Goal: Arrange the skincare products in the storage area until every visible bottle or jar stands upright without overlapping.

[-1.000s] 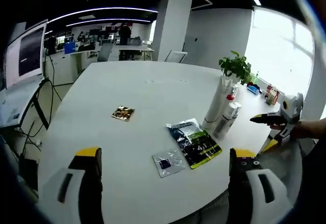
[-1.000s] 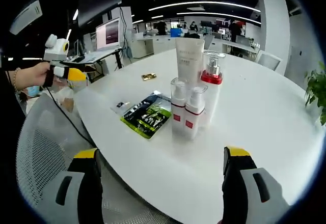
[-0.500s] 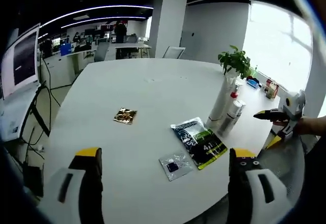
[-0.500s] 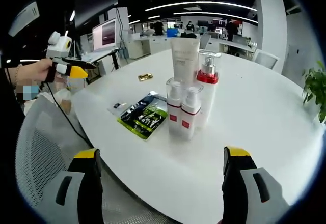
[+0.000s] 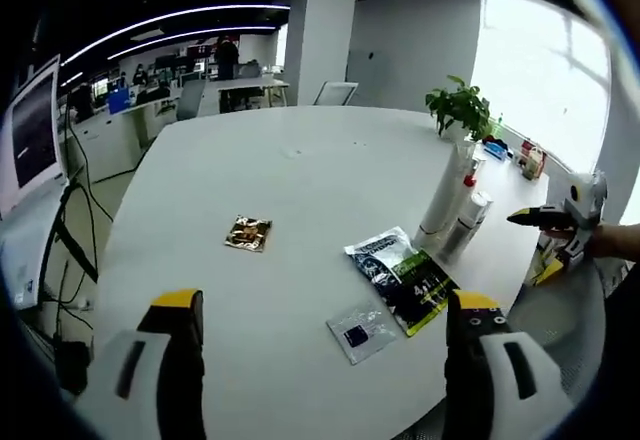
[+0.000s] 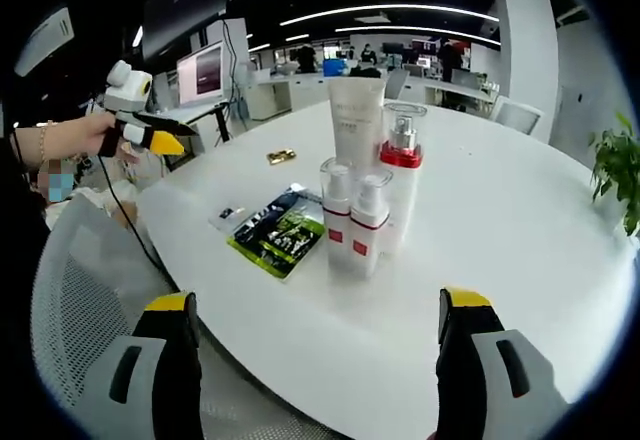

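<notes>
A large white round table [image 6: 520,260] in an open office holds a tight cluster of 4 skincare containers, all standing upright. In the right gripper view, a tall white tube [image 6: 352,125] stands at the back, a clear pump bottle with a red collar [image 6: 402,175] stands just beside it, and 2 small white bottles with red labels [image 6: 352,225] stand in front, touching each other. Just left of the cluster lies a flat black and green sachet [image 6: 275,232], with a small clear packet [image 6: 230,217] near it and a small gold packet [image 6: 281,156] farther back. The right gripper [image 6: 310,375] hangs over the table's near edge with its jaws spread wide, holding nothing. The left gripper [image 5: 320,375] is also spread wide and empty, hovering over bare tabletop short of the packets. In the left gripper view the cluster stands at the table's right edge, near a potted plant [image 5: 460,110]. A white mesh chair [image 6: 80,300] sits beside the table.
</notes>
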{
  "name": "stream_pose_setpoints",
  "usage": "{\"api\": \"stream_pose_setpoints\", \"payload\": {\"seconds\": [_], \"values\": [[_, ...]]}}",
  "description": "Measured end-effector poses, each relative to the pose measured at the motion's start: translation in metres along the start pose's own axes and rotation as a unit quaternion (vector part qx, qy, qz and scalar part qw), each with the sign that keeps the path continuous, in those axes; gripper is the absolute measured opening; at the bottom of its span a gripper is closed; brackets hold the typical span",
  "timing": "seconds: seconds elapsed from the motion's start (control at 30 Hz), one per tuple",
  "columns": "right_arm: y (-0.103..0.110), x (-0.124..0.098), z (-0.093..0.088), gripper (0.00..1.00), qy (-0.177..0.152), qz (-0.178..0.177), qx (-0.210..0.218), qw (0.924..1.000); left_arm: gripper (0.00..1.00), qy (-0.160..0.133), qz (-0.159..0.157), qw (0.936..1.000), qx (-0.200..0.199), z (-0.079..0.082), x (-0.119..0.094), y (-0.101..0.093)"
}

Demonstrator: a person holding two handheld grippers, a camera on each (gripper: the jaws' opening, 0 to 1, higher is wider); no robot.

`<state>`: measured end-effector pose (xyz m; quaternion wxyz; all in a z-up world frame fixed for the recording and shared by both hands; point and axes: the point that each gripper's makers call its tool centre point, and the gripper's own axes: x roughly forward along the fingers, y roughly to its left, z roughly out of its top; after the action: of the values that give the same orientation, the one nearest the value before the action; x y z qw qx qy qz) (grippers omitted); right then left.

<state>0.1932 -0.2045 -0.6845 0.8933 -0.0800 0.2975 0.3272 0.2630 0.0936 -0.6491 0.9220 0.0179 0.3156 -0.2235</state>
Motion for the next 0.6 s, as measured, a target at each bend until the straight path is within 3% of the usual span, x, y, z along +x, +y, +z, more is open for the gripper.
{"api": "stream_pose_setpoints", "payload": {"seconds": [0.6], "values": [[-0.006, 0.0, 0.0, 0.99, -0.003, -0.01, 0.019, 0.9998, 0.93, 0.034, -0.011, 0.9988, 0.034, 0.013, 0.034, 0.018]]}}
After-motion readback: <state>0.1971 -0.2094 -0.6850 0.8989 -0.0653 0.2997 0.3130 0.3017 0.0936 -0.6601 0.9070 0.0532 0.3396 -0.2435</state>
